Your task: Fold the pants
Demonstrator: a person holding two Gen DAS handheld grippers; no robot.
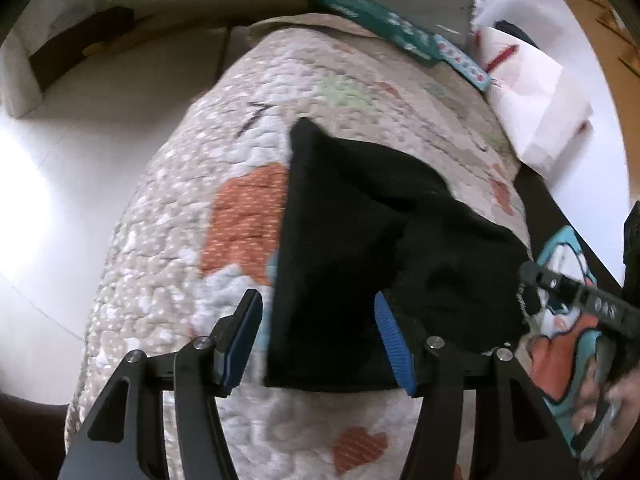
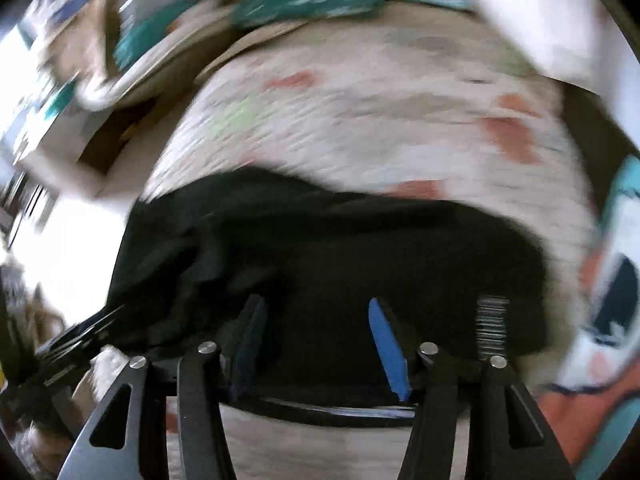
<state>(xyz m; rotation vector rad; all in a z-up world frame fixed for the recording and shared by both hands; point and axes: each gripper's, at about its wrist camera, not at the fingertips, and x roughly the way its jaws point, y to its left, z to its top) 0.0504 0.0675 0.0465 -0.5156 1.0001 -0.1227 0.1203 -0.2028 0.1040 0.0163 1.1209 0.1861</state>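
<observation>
The black pants lie folded into a compact dark bundle on a quilted cover patterned with orange patches. In the left wrist view the left gripper hovers over the bundle's near edge with its jaws apart; the blue-padded fingers straddle the cloth's near left corner, and neither pad appears to press on it. The right gripper enters that view at the right, beside the bundle's right end, a hand on its grip. In the blurred right wrist view the right gripper also stands with jaws apart above the dark cloth, nothing pinched between them. Bare quilt stretches beyond the pants' far edge and to the left; the quilt's left border drops off to a pale floor. White paper lies at the far right.
</observation>
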